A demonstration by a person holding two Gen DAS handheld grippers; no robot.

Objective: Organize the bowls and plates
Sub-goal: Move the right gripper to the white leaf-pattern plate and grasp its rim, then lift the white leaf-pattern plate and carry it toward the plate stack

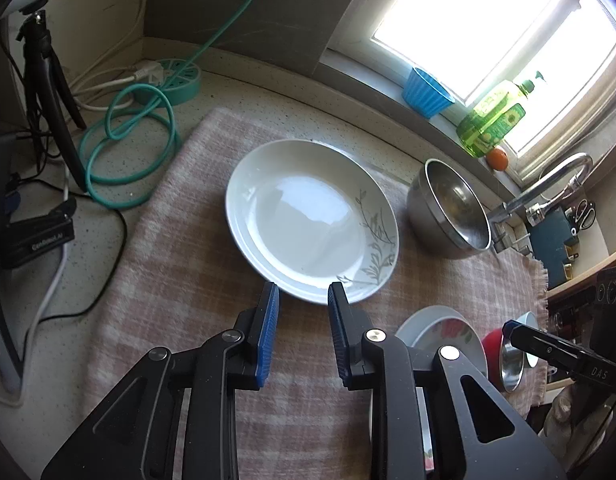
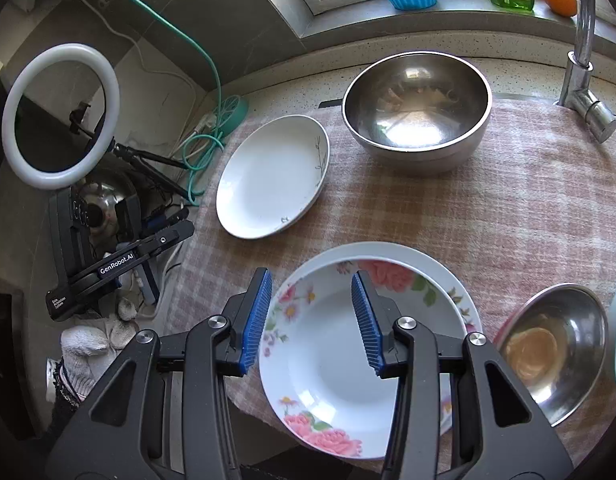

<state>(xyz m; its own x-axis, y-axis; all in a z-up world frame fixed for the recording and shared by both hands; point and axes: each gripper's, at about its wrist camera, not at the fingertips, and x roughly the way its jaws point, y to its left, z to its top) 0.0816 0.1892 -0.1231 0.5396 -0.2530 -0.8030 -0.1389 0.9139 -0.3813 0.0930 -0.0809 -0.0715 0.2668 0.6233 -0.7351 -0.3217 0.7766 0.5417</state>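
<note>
Only the right wrist view takes in the white ring light [image 2: 60, 116] at its left edge; the left wrist view alone catches scissors [image 1: 584, 213] at its far right. On the worktop's pink checked cloth [image 1: 180, 280], the left tongs [image 1: 303, 298] stand spread and empty just short of a glossy leaf-sprig plate [image 1: 308, 220]. The right tongs [image 2: 311, 292] hover spread over a flowered dish [image 2: 327, 364] nested in a wider plate [image 2: 447, 276]. The large steel bowl [image 2: 416, 108] sits at upper centre, the small steel bowl [image 2: 555, 344] tilted at lower right.
</note>
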